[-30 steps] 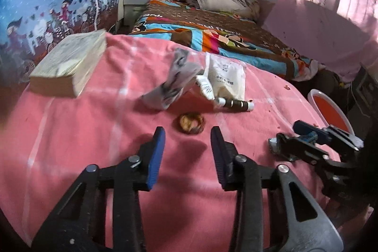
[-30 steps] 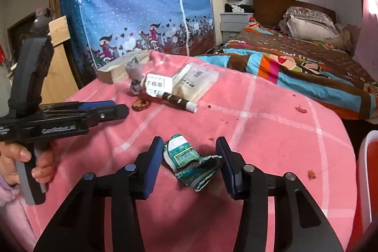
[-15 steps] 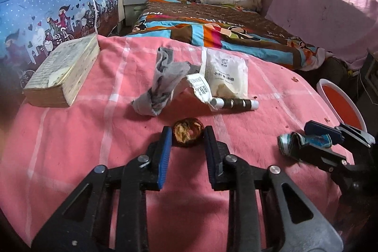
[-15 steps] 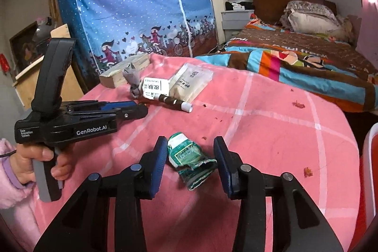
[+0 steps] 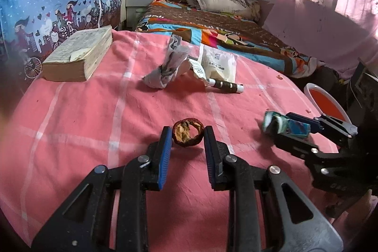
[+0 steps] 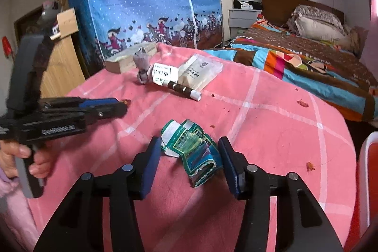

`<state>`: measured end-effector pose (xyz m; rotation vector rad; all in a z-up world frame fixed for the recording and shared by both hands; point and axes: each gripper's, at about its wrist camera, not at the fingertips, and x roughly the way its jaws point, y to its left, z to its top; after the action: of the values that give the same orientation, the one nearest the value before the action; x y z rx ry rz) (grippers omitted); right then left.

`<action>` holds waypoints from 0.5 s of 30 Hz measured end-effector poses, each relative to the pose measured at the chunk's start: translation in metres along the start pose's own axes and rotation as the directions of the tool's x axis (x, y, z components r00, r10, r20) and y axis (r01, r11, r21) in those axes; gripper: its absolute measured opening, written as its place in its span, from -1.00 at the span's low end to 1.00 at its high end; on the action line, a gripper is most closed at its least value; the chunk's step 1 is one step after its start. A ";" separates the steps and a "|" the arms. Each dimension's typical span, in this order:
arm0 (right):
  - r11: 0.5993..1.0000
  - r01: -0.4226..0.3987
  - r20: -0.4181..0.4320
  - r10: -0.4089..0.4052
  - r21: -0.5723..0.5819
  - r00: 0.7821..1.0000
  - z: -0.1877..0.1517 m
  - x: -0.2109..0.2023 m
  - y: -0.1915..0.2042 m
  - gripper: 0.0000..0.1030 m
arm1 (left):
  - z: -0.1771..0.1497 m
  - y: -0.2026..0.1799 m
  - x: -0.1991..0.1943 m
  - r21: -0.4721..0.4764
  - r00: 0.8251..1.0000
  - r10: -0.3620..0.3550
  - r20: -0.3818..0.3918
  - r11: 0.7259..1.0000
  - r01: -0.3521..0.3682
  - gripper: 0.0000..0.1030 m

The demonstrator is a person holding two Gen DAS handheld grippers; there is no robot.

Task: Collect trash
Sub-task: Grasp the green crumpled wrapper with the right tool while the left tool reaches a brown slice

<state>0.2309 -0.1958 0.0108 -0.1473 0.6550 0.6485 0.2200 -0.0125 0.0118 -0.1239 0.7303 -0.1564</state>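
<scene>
As the view went from the near side to the far side, the first thing was the pink checked cloth (image 5: 70,134) on the table, bare and open around both tools. On the right the cloth fell away at the table edge, and just past this edge stood a red bin with a white rim (image 5: 314,89).

The left gripper (image 5: 187,134) was narrowed to a small gap and pinched a round brown peel (image 5: 187,135) between its two blue pads, over the near middle of the cloth. A hand (image 6: 14,157) held its handle at the left side of the right wrist view.

The right gripper (image 6: 189,143) had a crumpled green wrapper (image 6: 191,145) between its pads; its jaws were opening, and both pads touched the wrapper. In the left wrist view the wrapper sat at the tip of this gripper, near the right edge of the table and close to the bin.

Farther on, a wide strip of free cloth separated the tools from a small group: grey crumpled paper (image 5: 167,65), a white pouch (image 5: 218,63) and a brown-and-white tube (image 5: 225,86), all close together. A thick book (image 5: 78,56) lay at the far left edge. Behind the table was a bed (image 5: 212,25).
</scene>
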 end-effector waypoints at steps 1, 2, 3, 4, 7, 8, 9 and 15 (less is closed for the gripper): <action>1.000 0.008 0.000 -0.008 -0.010 1.000 0.000 0.000 0.002 -0.13 | -0.001 -0.001 -0.002 -0.001 1.000 -0.004 0.007 1.000 0.004 -0.36; 1.000 0.012 0.001 -0.012 -0.014 1.000 -0.001 0.000 0.002 -0.20 | -0.003 -0.002 -0.005 -0.005 1.000 -0.008 0.020 1.000 0.008 -0.36; 1.000 0.014 0.007 -0.014 -0.014 1.000 -0.001 -0.001 0.001 -0.26 | -0.004 -0.002 -0.008 -0.008 0.999 -0.012 0.035 1.000 0.012 -0.36; 1.000 0.012 0.015 -0.012 -0.010 1.000 -0.002 -0.003 0.000 -0.28 | -0.004 -0.004 -0.011 -0.011 0.999 -0.016 0.052 1.000 0.017 -0.36; 1.000 0.003 0.030 -0.003 0.007 1.000 -0.004 -0.006 -0.003 -0.32 | -0.005 -0.006 -0.017 -0.015 0.997 -0.024 0.080 1.000 0.025 -0.36; 1.000 0.003 0.034 -0.003 0.009 0.999 -0.005 -0.008 -0.003 -0.33 | -0.005 -0.008 -0.018 -0.015 0.996 -0.027 0.084 0.999 0.028 -0.36; 1.000 0.004 0.040 -0.005 0.011 0.999 -0.005 -0.009 -0.003 -0.34 | -0.006 -0.009 -0.019 -0.015 0.996 -0.027 0.086 0.999 0.029 -0.36; 0.999 0.018 0.163 -0.023 0.034 0.986 -0.008 -0.034 -0.006 -0.35 | -0.006 -0.020 -0.030 -0.003 0.988 -0.024 0.152 1.000 0.025 -0.36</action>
<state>0.2099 -0.2211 0.0245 -0.0697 0.5045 0.6224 0.1915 -0.0270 0.0300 -0.1481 0.5769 -0.1668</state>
